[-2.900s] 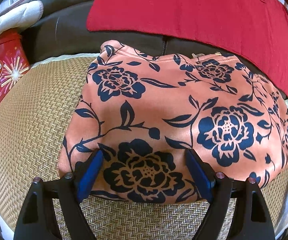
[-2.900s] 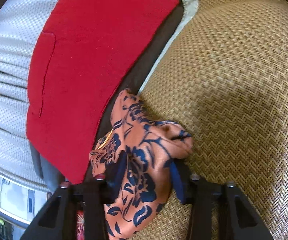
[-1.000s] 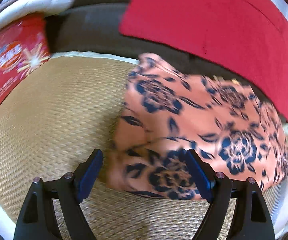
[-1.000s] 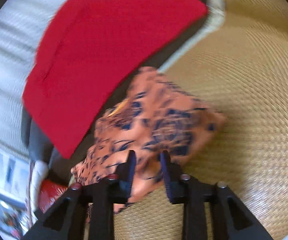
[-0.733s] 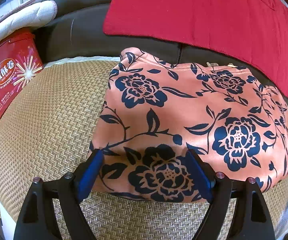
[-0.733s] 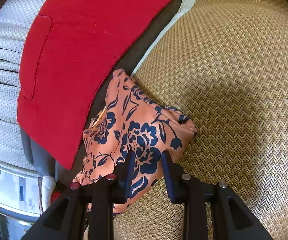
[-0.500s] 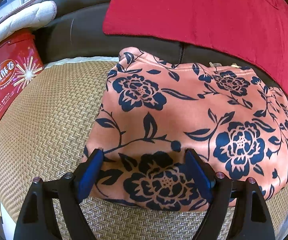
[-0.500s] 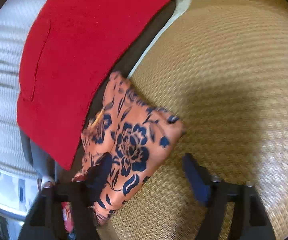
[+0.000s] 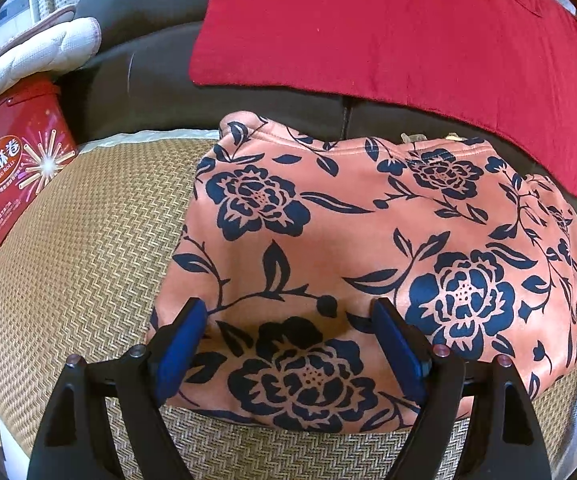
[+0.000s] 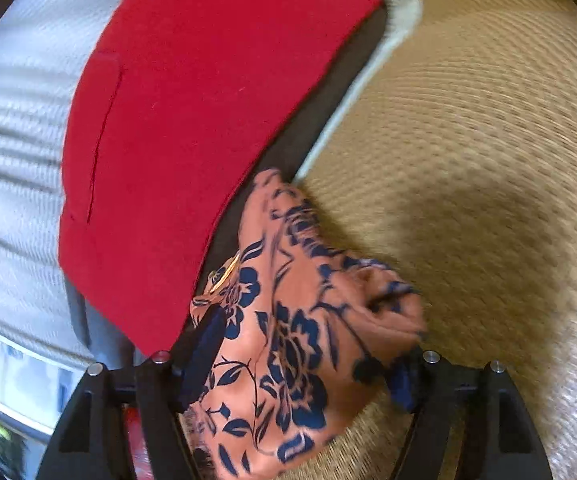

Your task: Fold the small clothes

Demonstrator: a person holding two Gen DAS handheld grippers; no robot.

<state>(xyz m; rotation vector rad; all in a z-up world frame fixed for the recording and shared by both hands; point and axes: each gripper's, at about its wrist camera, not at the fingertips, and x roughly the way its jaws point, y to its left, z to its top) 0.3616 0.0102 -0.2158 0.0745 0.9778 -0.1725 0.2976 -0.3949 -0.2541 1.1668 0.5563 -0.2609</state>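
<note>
An orange garment with dark blue flowers [image 9: 368, 248] lies folded flat on a woven straw mat [image 9: 88, 248]. My left gripper [image 9: 288, 312] is open, its blue pads wide apart over the garment's near edge. In the right wrist view the same garment [image 10: 300, 320] shows bunched at its end. My right gripper [image 10: 308, 356] is open, its fingers wide apart on either side of that end. The right wrist view is blurred.
A red cloth [image 9: 388, 32] hangs over the dark sofa back [image 9: 148, 72] behind the garment. A red egg-roll tin [image 9: 8, 168] and a white padded item [image 9: 28, 56] sit at the left. Bare mat [image 10: 488, 160] lies to the right of the garment.
The right gripper was shut on the garment's end a second ago; it has opened wide and let go. The left gripper stayed open over the near edge, and the garment has settled flat.
</note>
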